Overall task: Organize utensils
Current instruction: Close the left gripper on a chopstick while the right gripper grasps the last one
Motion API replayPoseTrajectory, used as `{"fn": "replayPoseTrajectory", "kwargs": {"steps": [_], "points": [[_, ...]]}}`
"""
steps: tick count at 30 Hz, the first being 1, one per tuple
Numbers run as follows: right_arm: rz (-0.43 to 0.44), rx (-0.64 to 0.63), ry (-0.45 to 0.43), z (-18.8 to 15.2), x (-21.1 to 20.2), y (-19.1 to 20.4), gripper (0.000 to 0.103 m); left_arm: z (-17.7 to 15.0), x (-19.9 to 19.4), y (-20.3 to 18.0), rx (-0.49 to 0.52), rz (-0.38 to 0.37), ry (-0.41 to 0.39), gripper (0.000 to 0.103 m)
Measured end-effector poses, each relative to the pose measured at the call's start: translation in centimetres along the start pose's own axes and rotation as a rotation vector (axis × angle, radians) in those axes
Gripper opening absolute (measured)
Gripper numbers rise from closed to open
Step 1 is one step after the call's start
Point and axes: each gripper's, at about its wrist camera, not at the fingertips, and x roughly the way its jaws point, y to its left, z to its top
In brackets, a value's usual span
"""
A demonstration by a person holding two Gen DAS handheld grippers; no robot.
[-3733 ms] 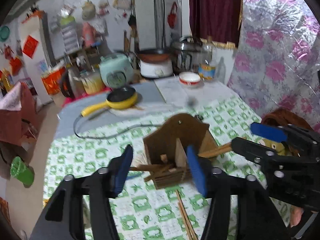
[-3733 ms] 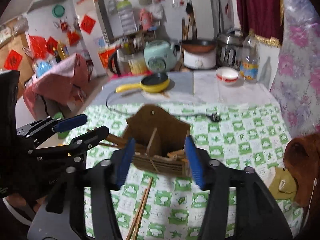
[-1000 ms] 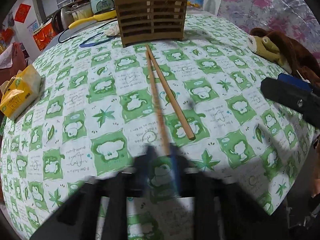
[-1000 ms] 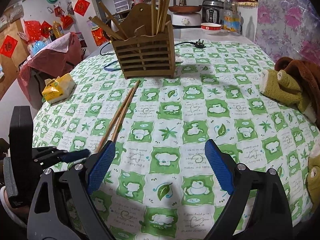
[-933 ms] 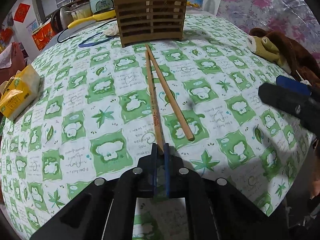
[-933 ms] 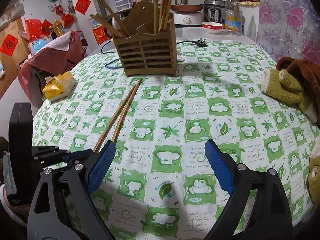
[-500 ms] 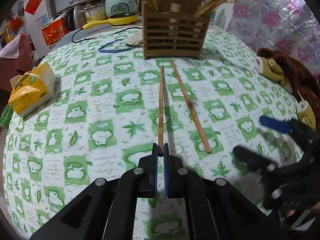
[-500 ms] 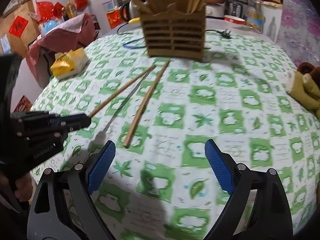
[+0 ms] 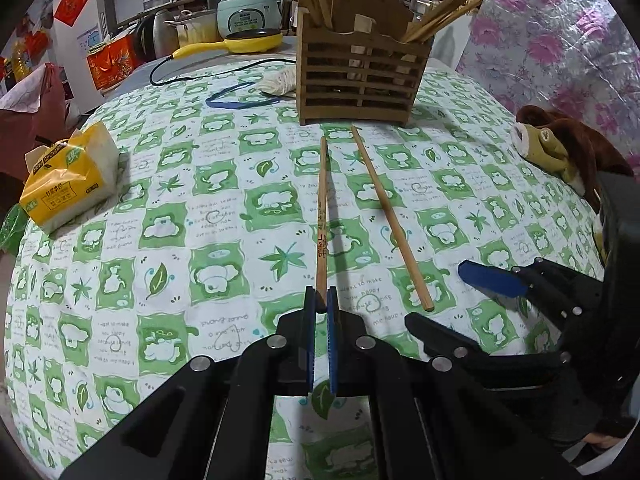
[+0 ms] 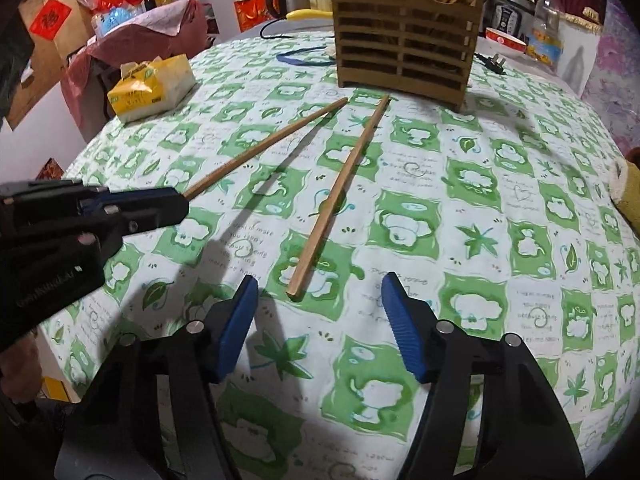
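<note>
Left wrist view: the left gripper (image 9: 321, 300) is clamped on the near end of one chopstick (image 9: 322, 208), which seems slightly raised; the wooden holder (image 9: 360, 72) stands ahead.

Right wrist view: the right gripper (image 10: 316, 300) gapes wide, the second chopstick (image 10: 340, 196) lying just ahead between its fingers.

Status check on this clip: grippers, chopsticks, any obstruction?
Left gripper shut on printed wooden chopstick. Right gripper open at plain wooden chopstick. Path to slatted wooden holder unobstructed.
</note>
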Motion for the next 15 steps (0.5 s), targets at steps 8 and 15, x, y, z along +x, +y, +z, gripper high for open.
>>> {"fn": "replayPoseTrajectory", "kwargs": {"steps": [8,15], "points": [[-0.038,-0.015,-0.033,0.5,0.6,0.5,0.038,0.1,0.3,0.4,-0.014,-0.015,0.006,0.006],[-0.058,-0.096,-0.058,-0.2,0.1,1.4,0.009,-0.1,0.3,0.3,-0.013,-0.018,0.007,0.006]]}}
